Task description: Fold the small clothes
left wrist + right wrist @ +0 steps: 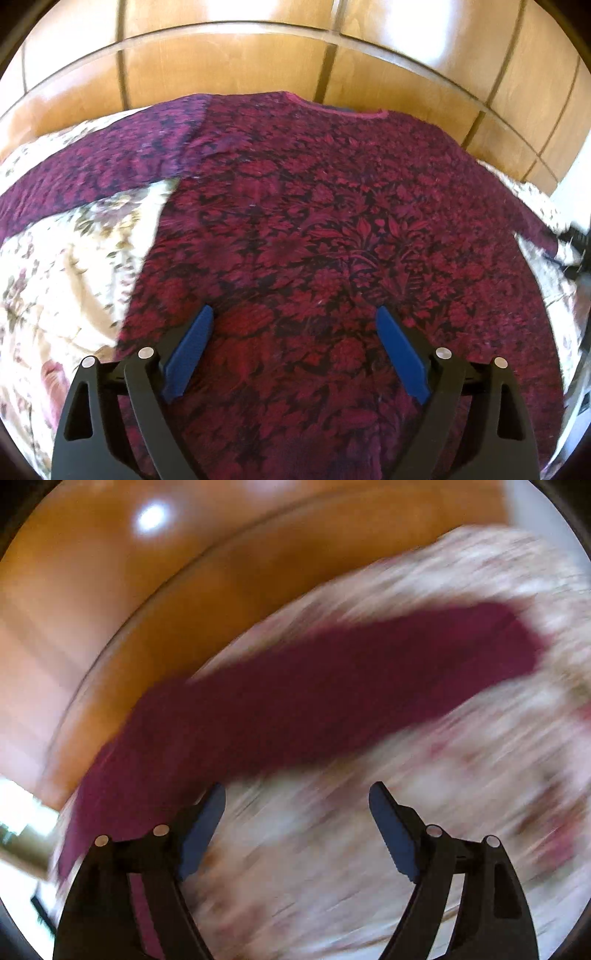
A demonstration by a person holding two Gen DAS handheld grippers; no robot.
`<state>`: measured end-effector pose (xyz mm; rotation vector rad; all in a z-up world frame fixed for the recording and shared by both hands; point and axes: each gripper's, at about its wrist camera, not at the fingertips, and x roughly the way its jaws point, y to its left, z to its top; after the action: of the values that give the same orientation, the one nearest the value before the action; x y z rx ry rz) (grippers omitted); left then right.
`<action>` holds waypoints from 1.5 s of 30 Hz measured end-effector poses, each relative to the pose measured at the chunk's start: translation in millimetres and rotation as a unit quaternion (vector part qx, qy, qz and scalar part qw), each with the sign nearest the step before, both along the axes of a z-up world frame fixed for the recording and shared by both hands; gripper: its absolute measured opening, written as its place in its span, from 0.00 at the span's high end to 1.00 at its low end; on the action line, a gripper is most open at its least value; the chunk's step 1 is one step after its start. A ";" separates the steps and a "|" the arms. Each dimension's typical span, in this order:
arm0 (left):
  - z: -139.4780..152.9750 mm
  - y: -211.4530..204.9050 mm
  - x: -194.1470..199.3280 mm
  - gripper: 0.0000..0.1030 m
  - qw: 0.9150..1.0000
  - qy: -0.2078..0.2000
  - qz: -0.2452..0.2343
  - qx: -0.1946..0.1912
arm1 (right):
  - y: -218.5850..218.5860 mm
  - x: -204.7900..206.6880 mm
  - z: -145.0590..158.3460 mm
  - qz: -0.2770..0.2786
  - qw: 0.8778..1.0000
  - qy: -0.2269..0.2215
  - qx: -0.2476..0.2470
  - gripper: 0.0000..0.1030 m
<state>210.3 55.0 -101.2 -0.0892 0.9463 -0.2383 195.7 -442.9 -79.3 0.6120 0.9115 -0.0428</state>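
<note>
Both claws stood apart over a dark red flowered top spread on a bed.

The left claw (294, 314) hung with its blue pads wide apart and nothing between them; the top (314, 229) lay flat under and ahead of it, collar at the far end, one sleeve going out to its left over the pale flowered bedcover (74, 251). The right claw (297, 794) was also apart and empty; its picture was blurred, with the other sleeve (332, 694) ahead of it, and a wooden headboard (258, 62) beyond.
</note>
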 end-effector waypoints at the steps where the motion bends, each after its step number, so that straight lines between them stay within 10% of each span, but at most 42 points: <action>1: 3.9 5.2 -3.8 0.14 1.000 0.000 0.006 -0.004 | 26.2 0.3 -7.7 0.042 0.999 0.004 0.020 0.29; 8: 22.4 68.7 -51.2 0.14 0.999 -0.004 0.052 -0.013 | 120.8 -12.7 -13.4 0.162 0.987 0.010 0.013 0.56; 13: 7.0 101.2 -86.7 0.16 0.997 0.038 0.062 -0.035 | 136.2 -43.4 -13.0 0.179 0.983 0.019 0.015 0.56; 18: -4.6 101.1 -119.0 0.72 0.996 0.056 0.024 -0.068 | 145.9 -83.6 -14.7 0.208 0.977 0.035 0.030 0.57; 20: -1.6 97.6 -124.3 0.82 0.997 0.047 0.016 -0.062 | 157.7 -92.4 -13.1 0.216 0.976 0.036 0.009 0.74; 21: 1.1 97.4 -126.1 0.84 0.997 0.042 0.013 -0.061 | 161.5 -96.9 -12.0 0.218 0.975 0.038 -0.002 0.86; 29: 4.7 111.9 -138.0 0.78 0.996 0.053 0.014 -0.066 | 173.1 -126.4 -2.8 0.254 0.966 0.042 -0.017 0.84; 34: 24.4 109.1 -132.1 0.76 0.998 0.033 0.028 -0.055 | 135.3 -96.8 -2.1 0.172 0.985 0.025 0.022 0.38; 40: 55.6 89.1 -112.2 0.76 0.998 -0.023 0.030 -0.047 | 27.9 -38.7 6.1 -0.038 0.998 -0.020 0.052 0.39; 43: 66.0 79.2 -99.1 0.32 0.996 -0.036 0.035 -0.071 | -35.4 -4.7 -13.2 -0.143 0.985 -0.013 0.095 0.47; 45: 70.9 73.9 -93.6 0.28 0.994 -0.055 0.049 -0.076 | -61.2 14.1 -25.8 -0.189 0.976 -0.004 0.106 0.50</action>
<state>116.8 128.9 -30.3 -0.2593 0.8109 -0.2213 209.9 -504.1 -105.1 0.9795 0.7856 -0.2879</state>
